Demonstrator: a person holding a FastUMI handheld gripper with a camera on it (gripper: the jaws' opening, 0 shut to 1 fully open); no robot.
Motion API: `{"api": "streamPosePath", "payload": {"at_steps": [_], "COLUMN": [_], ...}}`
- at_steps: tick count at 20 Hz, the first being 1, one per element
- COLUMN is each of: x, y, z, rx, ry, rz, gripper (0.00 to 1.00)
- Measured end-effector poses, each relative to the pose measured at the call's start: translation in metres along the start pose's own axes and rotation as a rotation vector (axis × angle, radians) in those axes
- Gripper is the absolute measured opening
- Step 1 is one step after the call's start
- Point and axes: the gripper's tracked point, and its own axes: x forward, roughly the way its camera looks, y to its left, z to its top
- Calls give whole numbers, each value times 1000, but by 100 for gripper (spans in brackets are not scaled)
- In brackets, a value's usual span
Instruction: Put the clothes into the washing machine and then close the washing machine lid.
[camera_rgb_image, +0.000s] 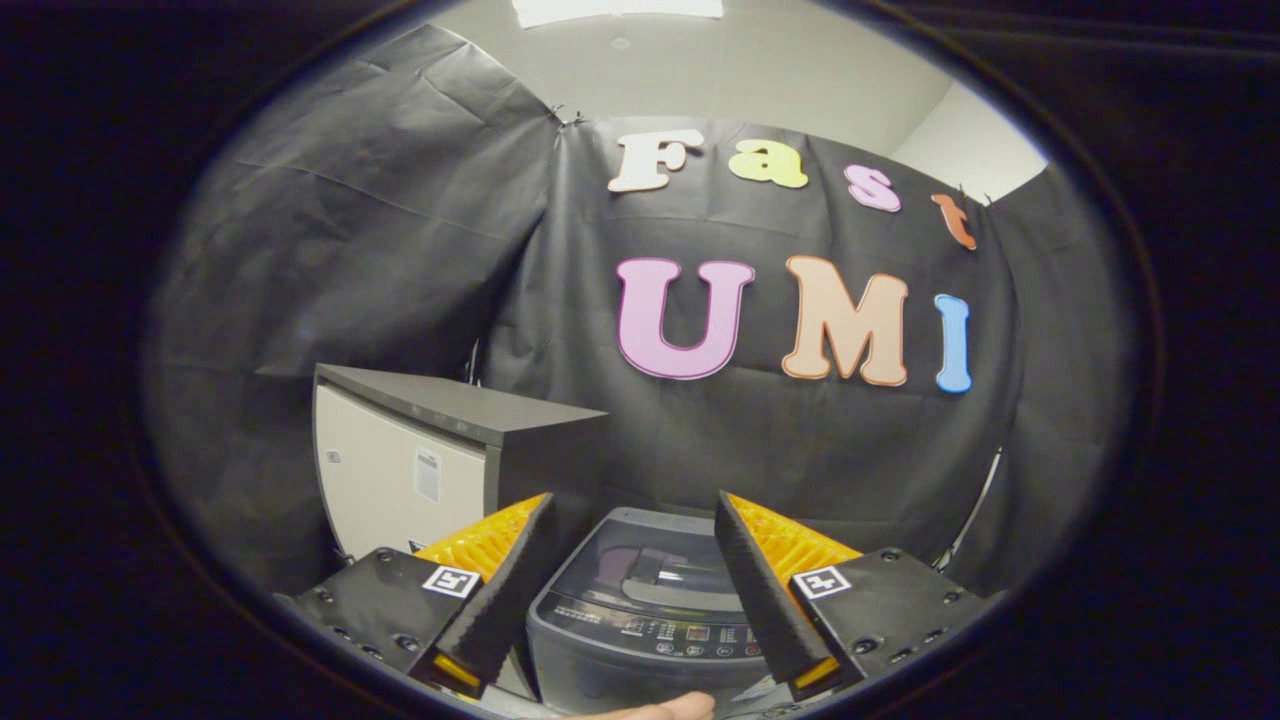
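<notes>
One washer (640, 610) is what everything here turns on: it stands straight ahead of the gripper (635, 580) and below it, framed in the gap between the two fingers, with its control strip on the near edge. Its lid (640, 560) lies flat and closed over the tub, dark and see-through, with something dim under it that I cannot make out as cloth. No clothes are in sight, so the scene fits either a load already inside with the lid down, or a closed machine waiting to be loaded; the lid alone does not settle which. A pale cabinet (400, 480) with a dark top stands just beside the washer, beyond the left finger. The gripper's fingers stand wide apart, holding nothing. A fingertip (665, 708) shows just beneath them.
</notes>
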Motion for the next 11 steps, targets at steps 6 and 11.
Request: {"api": "streamPosePath", "payload": {"at_steps": [6,11], "x": [0,2], "y": [-10,-7], "z": [-6,-11], "rx": [1,22], "ry": [-2,0], "rz": [-38,-12], "gripper": [98,98]}}
